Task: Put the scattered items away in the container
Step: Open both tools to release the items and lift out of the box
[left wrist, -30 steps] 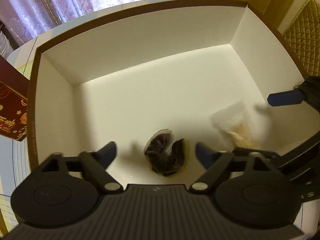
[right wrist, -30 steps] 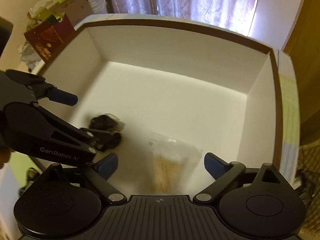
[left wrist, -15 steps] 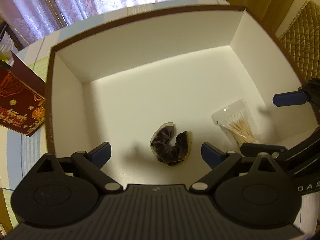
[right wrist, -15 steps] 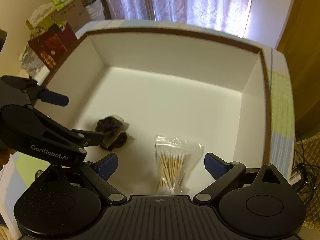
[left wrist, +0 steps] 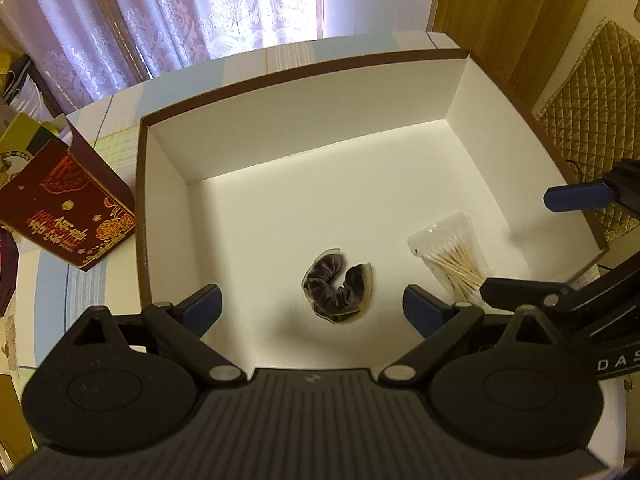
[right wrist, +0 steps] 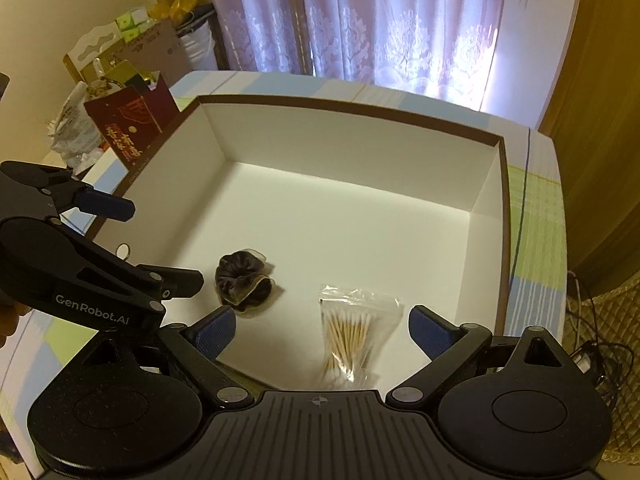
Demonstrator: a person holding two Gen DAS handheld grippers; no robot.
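Observation:
A white box with a brown rim (left wrist: pixel 304 76) (right wrist: pixel 360 110) fills both views. On its floor lie a dark brown scrunchie in a clear wrap (left wrist: pixel 338 286) (right wrist: pixel 242 278) and a clear bag of cotton swabs (left wrist: pixel 454 258) (right wrist: pixel 352 336). My left gripper (left wrist: pixel 312 308) hangs open above the box's near side, over the scrunchie, holding nothing. My right gripper (right wrist: pixel 322 330) is open too, above the swab bag, empty. Each gripper shows at the edge of the other's view: the right one (left wrist: pixel 560 240), the left one (right wrist: pixel 132 240).
A dark red gift bag with gold print (left wrist: pixel 64 216) (right wrist: pixel 132 128) stands just left of the box. Cartons and bags (right wrist: pixel 132 44) pile up beyond it. Curtains (right wrist: pixel 360 20) hang behind the striped table (right wrist: pixel 536 240). A quilted gold cushion (left wrist: pixel 592 116) sits to the right.
Both grippers have pulled up and back from the box, so more of its rim and the table shows. The scrunchie and the swab bag now lie still on the floor.

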